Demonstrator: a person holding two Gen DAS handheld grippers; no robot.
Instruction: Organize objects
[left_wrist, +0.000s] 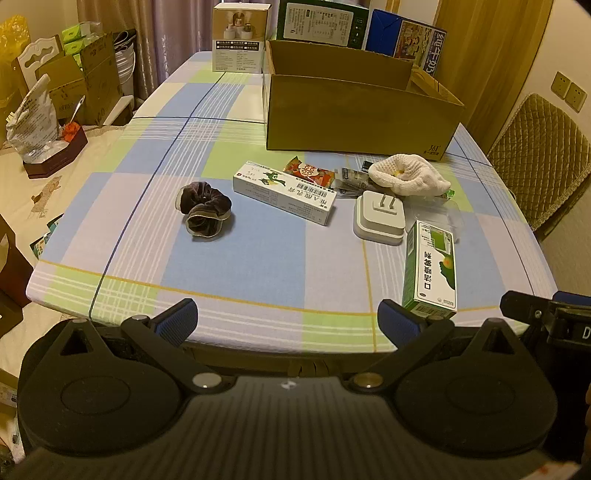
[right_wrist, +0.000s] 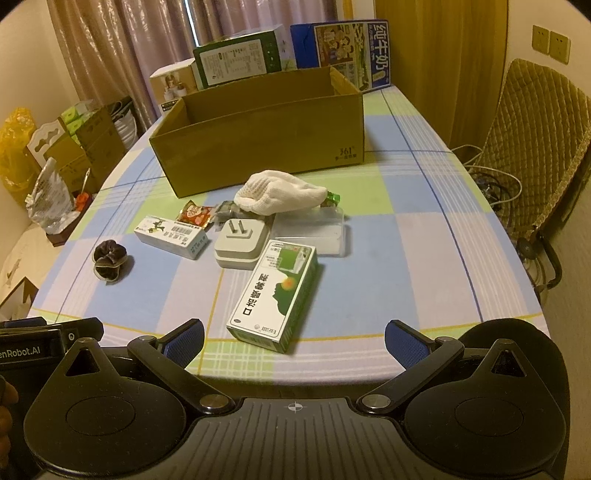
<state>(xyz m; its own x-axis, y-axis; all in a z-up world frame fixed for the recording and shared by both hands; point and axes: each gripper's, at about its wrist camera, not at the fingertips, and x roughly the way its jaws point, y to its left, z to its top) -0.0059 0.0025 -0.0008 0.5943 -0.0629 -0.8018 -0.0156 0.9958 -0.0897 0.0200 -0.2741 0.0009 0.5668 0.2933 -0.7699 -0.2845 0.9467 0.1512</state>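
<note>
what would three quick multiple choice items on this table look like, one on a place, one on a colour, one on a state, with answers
1. Where does the dark scrunchie lie?
A. inside the cardboard box
B. on the tablecloth, apart from the other items
C. on top of the white plug

2. What colour are the fingers' pads?
A. blue
B. red
C. yellow

3. How do the two grippers stand?
A. both shut on boxes
B. one open, one shut
C. both open, holding nothing

Answers: 1 B, the scrunchie sits alone on the cloth, away from the white ointment box. 2 A, the ribbed pads are blue. 3 C, the left gripper and right gripper both show wide, bare gaps.
</note>
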